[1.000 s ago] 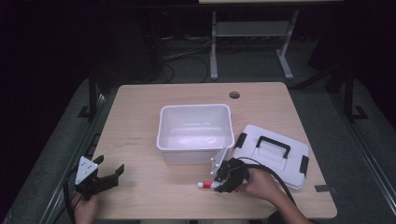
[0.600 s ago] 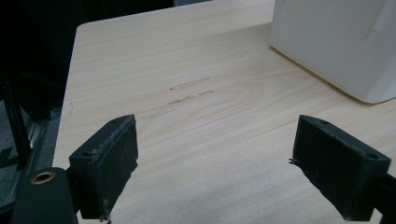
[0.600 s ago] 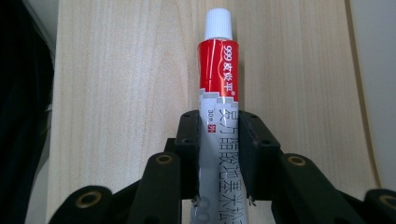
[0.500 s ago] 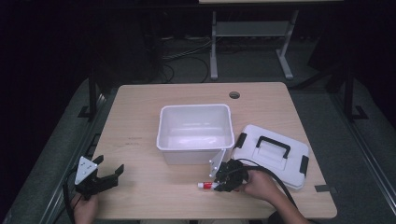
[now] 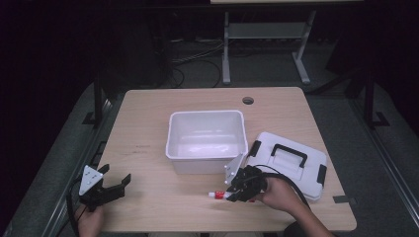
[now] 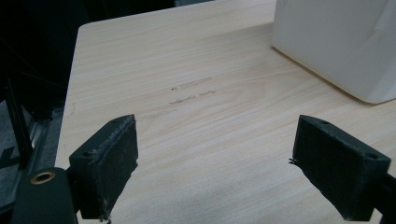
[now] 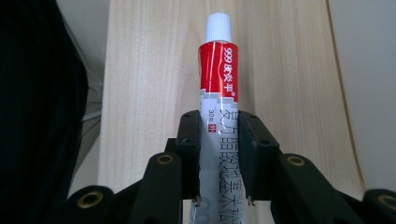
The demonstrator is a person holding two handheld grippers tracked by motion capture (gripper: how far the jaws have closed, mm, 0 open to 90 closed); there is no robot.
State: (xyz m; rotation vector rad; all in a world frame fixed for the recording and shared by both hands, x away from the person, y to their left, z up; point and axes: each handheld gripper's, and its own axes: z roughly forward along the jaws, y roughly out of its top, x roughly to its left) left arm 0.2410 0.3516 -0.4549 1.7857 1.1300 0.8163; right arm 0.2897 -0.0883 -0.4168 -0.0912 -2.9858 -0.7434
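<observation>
Tube point(image 7: 218, 84), red and silver with white cap, lies on table point(image 5: 148, 123) near front edge, just in front of white bin point(image 5: 206, 140). Right gripper point(image 7: 219, 140) pinches tube at silver part, both pads pressed on it; jaws have just been closing. White lid point(image 5: 291, 163) with black handle lies right of bin. Left gripper point(image 6: 215, 163) at front left corner, 2 jaws spread wide, nothing between them.
</observation>
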